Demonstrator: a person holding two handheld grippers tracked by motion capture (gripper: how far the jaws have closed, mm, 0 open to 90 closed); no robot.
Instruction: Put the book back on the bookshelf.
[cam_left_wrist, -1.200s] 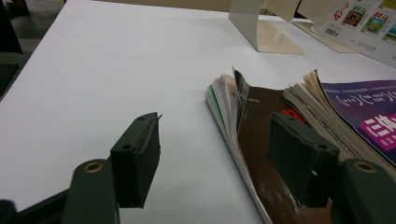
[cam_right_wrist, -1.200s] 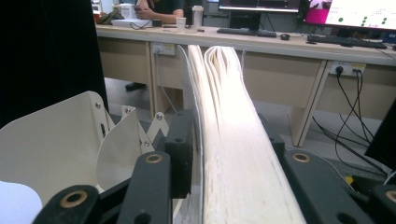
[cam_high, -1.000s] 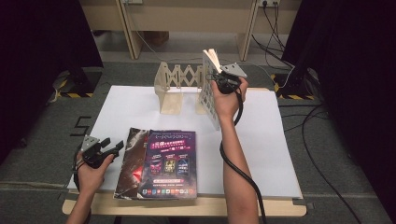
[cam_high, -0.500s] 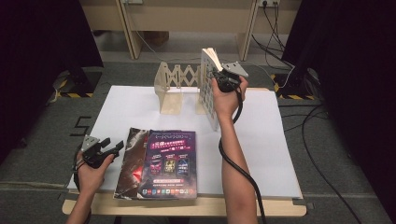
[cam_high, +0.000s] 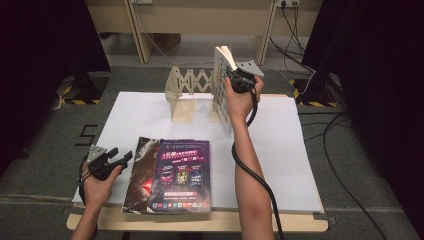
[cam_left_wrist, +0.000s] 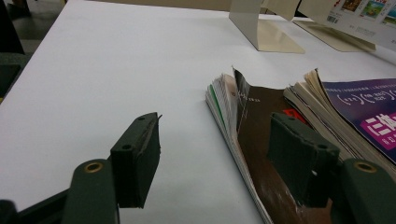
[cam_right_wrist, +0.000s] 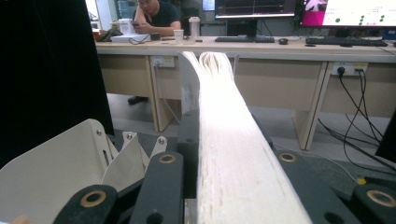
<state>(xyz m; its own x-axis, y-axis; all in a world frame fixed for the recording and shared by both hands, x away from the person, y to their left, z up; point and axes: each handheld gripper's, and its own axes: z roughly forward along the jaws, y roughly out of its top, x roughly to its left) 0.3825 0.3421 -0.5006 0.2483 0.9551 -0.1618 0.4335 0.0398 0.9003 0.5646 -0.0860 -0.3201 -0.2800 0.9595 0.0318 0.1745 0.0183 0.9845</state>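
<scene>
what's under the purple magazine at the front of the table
A darker magazine lies under the purple magazine, sticking out at its left with fanned pages. Both rest on the white sheet. Whether anything else lies beneath is covered.

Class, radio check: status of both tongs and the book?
Right tongs shut on upright book at rack. Left tongs open beside magazines. Nothing blocking.

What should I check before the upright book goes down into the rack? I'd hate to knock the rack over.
1. Right hand-held gripper clamped on the upright book: ok.
2. Book standing vertical: ok.
3. Expandable book rack standing on the white sheet: ok.
4. Book's bottom edge seated in the rack: cannot tell.
5. Left hand-held gripper open, holding nothing: ok.
6. Magazines lying clear of the rack: ok.
</scene>
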